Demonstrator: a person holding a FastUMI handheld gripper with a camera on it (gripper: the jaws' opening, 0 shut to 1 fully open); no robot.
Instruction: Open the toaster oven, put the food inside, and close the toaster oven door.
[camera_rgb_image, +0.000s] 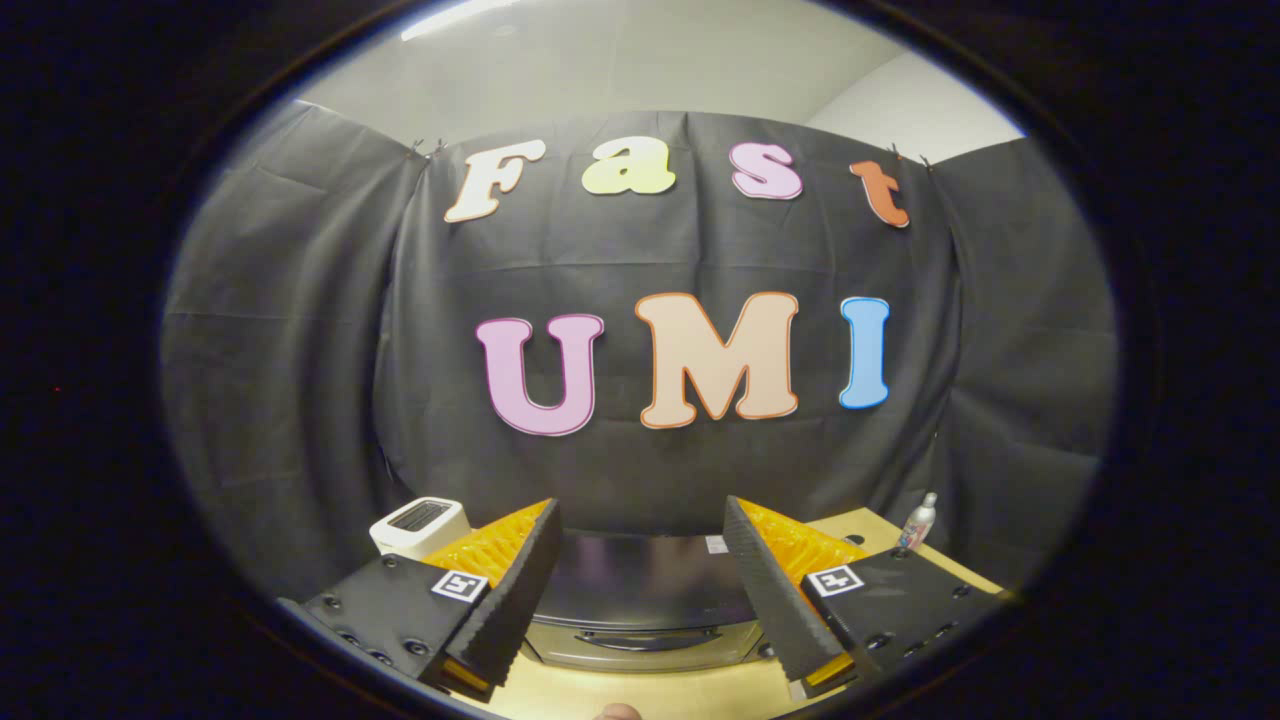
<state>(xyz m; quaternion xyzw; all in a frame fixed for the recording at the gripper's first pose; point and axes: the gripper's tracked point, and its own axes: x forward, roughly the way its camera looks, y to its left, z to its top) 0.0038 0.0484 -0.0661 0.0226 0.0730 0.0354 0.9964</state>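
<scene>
Fingers spread wide, nothing between them, held above the desk. Toaster oven sits just ahead, seen thru the gap, door shut w/ handle across its front. White toaster at desk's back left; small bottle near back right corner.

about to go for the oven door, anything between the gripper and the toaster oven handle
Nothing visible. The open gripper frames the toaster oven, its door handle just ahead between the fingers. The white toaster and small bottle stand off to the sides.
</scene>
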